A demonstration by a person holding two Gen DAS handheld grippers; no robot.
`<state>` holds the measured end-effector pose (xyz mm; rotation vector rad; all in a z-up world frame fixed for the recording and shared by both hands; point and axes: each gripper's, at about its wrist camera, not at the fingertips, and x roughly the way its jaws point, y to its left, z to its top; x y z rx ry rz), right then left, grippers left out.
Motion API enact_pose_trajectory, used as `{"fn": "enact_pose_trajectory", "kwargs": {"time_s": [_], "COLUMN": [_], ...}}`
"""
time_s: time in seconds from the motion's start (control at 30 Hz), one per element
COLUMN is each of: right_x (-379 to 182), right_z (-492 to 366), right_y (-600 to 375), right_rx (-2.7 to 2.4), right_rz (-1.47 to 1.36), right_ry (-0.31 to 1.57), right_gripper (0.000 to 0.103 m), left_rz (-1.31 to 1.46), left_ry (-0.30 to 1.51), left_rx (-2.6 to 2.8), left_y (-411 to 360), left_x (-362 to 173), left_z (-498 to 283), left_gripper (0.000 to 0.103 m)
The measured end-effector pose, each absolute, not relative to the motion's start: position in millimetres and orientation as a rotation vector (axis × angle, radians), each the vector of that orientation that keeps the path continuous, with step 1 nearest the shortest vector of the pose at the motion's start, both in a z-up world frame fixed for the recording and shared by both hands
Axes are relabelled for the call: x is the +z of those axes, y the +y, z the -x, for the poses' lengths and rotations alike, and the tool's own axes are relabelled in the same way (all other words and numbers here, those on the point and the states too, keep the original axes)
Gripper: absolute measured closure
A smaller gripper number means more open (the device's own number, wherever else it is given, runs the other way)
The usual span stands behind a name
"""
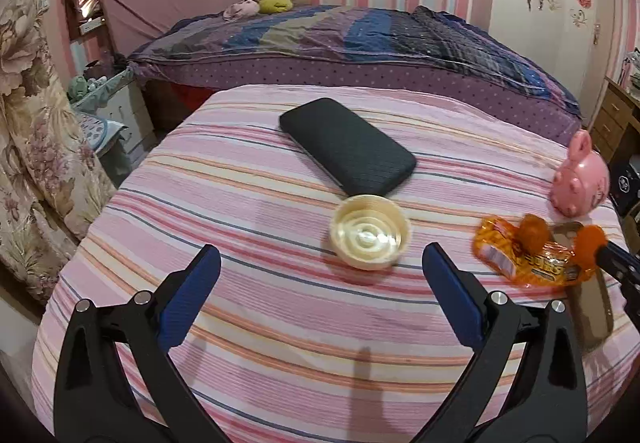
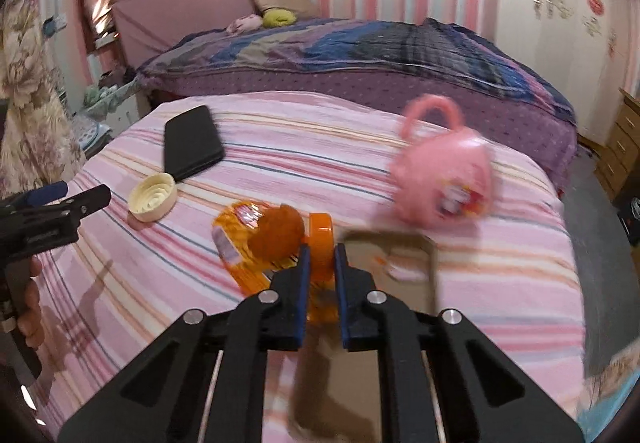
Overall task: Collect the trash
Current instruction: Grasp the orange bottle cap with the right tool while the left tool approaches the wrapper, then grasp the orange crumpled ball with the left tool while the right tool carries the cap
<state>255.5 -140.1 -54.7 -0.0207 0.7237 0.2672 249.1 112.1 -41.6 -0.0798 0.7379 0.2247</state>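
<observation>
Striped pink cloth (image 1: 280, 323) covers the table and carries, from largest down, a black phone-like slab (image 1: 346, 145) near the far middle, a pink rabbit-shaped toy (image 2: 440, 179) toward the right edge, a clear phone case (image 2: 390, 255) and a cream bottle cap (image 1: 370, 237) lying open side up just in front of the slab. Right gripper (image 2: 320, 255) has its fingers clamped on an orange snack wrapper (image 2: 256, 243), held blurred just above the cloth beside the phone case. Left gripper (image 1: 320, 263) hovers with its fingers spread wide, the cap lying just beyond and between their tips, untouched.
</observation>
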Motion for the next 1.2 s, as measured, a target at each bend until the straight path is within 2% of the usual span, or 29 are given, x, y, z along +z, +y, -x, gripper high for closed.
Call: {"fn": "enact_pose_trajectory", "kwargs": {"time_s": [0.4, 0.57, 0.73, 0.9, 1.0, 1.1, 1.13, 1.2], "right_x": [-55, -55, -52, -52, -52, -50, -50, -47], "right_z": [-219, -219, -222, -226, -226, -225, -224, -221], "right_y": [-232, -252, -261, -272, -271, -272, -273, -276], "right_rx": [0.107, 0.104, 0.1, 0.109, 0.114, 0.124, 0.125, 0.126], "right_rz": [-0.036, -0.063, -0.037, -0.111, -0.102, -0.098, -0.096, -0.096], "right_ry": [0.692, 0.67, 0.669, 0.668, 0.669, 0.668, 0.667, 0.662], "right_gripper": [0.091, 0.091, 0.091, 0.091, 0.091, 0.091, 0.091, 0.091], "left_rz": [0.06, 0.056, 0.051, 0.0, -0.072, -0.071, -0.068, -0.062], "left_ry": [0.713, 0.762, 0.771, 0.802, 0.811, 0.82, 0.817, 0.813], "left_rx": [0.093, 0.072, 0.055, 0.037, 0.05, 0.007, -0.01, -0.016], "left_y": [33, 5, -19, -43, -56, -59, -60, -59], "left_x": [-40, -54, -58, -66, -73, -75, -74, -72], "left_z": [-250, -265, -282, -297, -304, -305, -304, -302], "left_gripper": [0.006, 0.019, 0.019, 0.031, 0.042, 0.061, 0.073, 0.079]}}
